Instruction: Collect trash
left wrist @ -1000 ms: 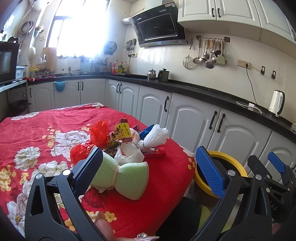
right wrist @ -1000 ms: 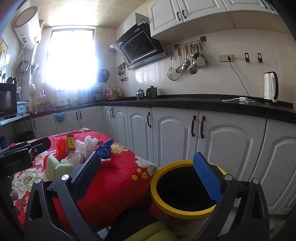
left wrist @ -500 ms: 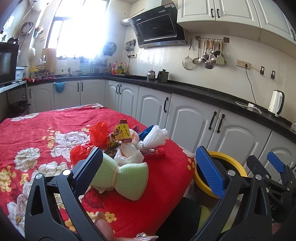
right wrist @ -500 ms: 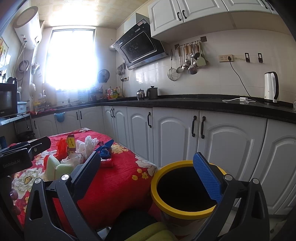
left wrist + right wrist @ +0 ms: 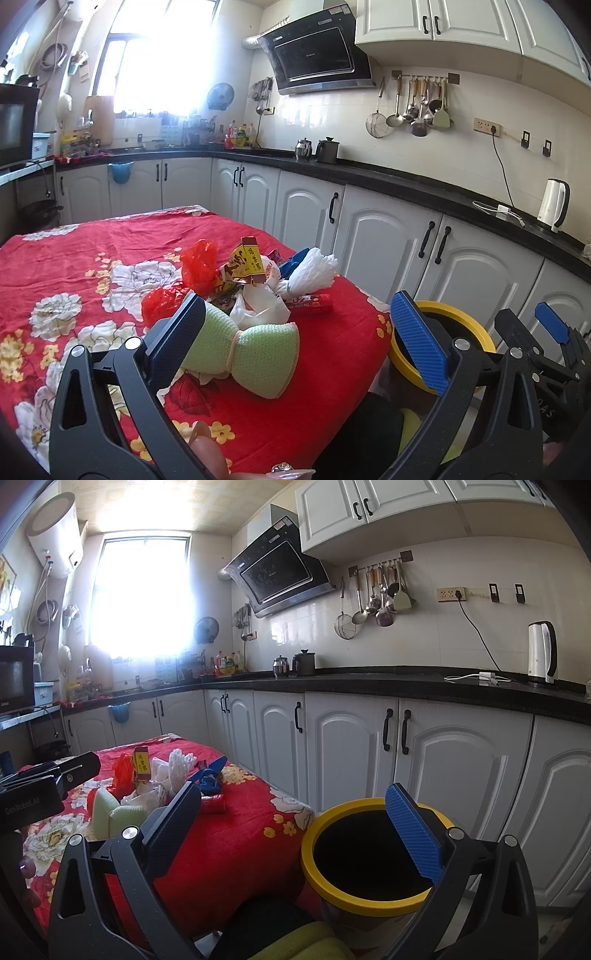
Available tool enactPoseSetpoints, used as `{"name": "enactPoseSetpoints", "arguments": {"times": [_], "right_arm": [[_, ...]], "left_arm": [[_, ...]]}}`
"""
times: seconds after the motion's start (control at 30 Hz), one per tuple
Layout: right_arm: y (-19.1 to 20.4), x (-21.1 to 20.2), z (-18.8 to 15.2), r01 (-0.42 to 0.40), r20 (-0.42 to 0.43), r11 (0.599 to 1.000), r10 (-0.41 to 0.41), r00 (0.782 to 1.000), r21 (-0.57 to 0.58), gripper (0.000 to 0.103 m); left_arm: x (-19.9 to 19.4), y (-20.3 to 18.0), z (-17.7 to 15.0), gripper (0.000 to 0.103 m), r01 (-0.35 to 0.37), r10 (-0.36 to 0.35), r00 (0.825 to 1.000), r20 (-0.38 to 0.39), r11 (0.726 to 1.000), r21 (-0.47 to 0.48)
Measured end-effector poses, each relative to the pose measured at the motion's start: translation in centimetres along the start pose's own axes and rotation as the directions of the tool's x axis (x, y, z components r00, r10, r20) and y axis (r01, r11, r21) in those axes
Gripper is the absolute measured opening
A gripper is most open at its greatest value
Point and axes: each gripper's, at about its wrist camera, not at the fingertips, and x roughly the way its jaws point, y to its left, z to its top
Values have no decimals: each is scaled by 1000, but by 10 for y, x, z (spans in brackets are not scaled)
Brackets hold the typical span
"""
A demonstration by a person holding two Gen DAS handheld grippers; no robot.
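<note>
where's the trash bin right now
The yellow-rimmed bin stands on the floor off the table's right corner, before the white cabinets; the right wrist view looks straight into it.

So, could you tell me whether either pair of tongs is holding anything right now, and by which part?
Nothing is held. The left tongs and right tongs are both open and empty; the green cloth bundle lies untouched on the table.

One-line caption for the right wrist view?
Open right gripper above yellow-rimmed trash bin, beside red floral tablecloth holding piled wrappers.
</note>
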Motion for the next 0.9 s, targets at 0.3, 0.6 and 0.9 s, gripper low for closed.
{"name": "enactPoseSetpoints", "arguments": {"times": [0.3, 0.6, 0.9], "right_arm": [[3, 5, -2, -32, -13, 999, 32, 999, -16, 97], [20, 18, 3, -134, -41, 990, 132, 990, -48, 97], [46, 40, 20, -226, -61, 971, 222, 973, -76, 97]], "left_arm": [[4, 8, 0, 92, -11, 10, 1000, -18, 1000, -30], [10, 39, 6, 92, -78, 75, 997, -35, 991, -107], [14, 77, 15, 92, -162, 154, 986, -57, 971, -177]]}}
